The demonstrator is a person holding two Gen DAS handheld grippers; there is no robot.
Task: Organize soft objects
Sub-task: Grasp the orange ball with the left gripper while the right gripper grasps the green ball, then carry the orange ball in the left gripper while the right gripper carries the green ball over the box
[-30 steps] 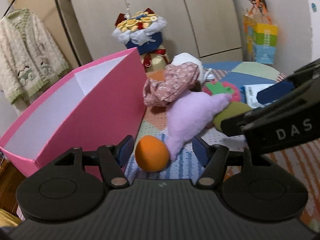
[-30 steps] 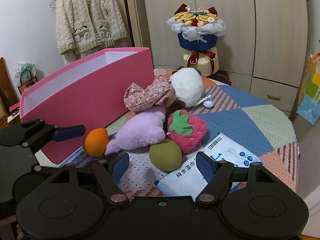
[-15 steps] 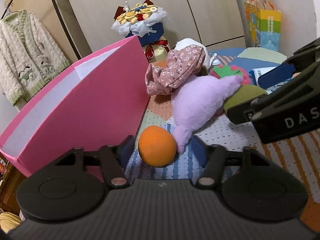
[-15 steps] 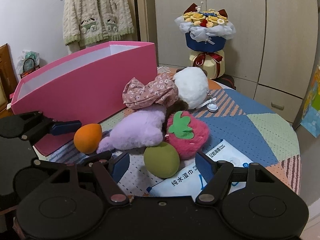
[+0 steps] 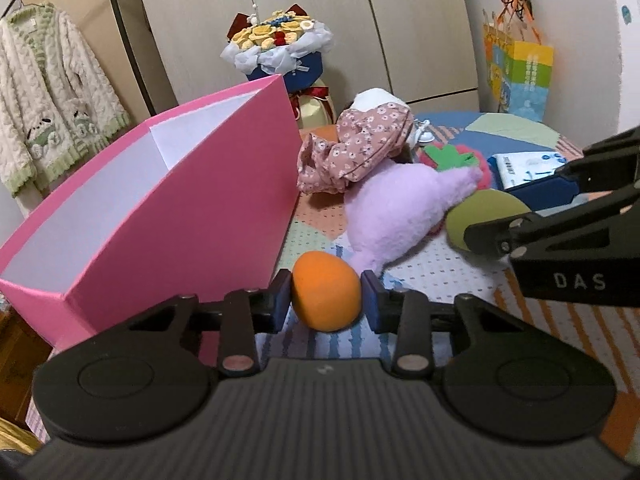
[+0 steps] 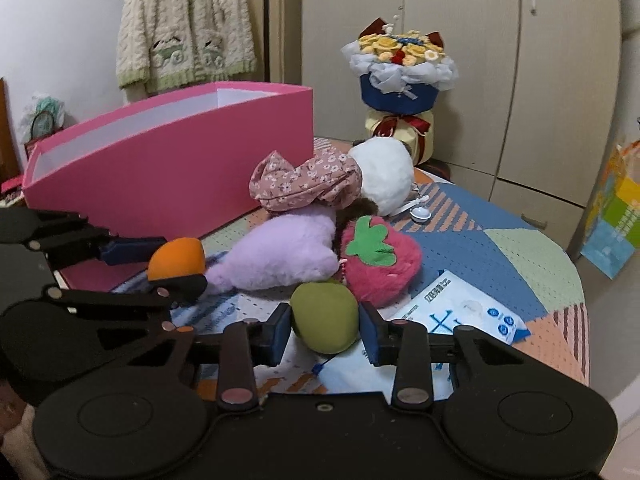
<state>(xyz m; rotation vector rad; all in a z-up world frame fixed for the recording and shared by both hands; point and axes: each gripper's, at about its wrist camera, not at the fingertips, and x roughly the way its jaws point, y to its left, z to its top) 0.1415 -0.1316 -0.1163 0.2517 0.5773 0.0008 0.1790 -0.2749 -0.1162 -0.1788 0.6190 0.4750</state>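
Note:
An orange soft ball (image 5: 325,298) lies on the patchwork cover beside the pink box (image 5: 180,220). My left gripper (image 5: 325,296) is closing on it, and both blue pads touch its sides. A green soft ball (image 6: 324,322) sits in front of the strawberry plush (image 6: 380,264) and the purple plush (image 6: 280,252). My right gripper (image 6: 325,324) is closing on the green ball, its pads against both sides. A floral-clad doll (image 6: 308,180) with a white fluffy head (image 6: 384,172) lies behind them.
The pink box stands open at the left, white inside. A wet-wipe packet (image 6: 460,312) lies right of the green ball, a small spoon (image 6: 418,210) by the doll. A bouquet (image 6: 400,68) stands before the wardrobe, a paper bag (image 5: 520,76) at the right, a cardigan (image 6: 184,24) on the wall.
Both grippers have closed from wide open onto their balls. The left moved in around the orange ball, the right moved forward around the green ball.

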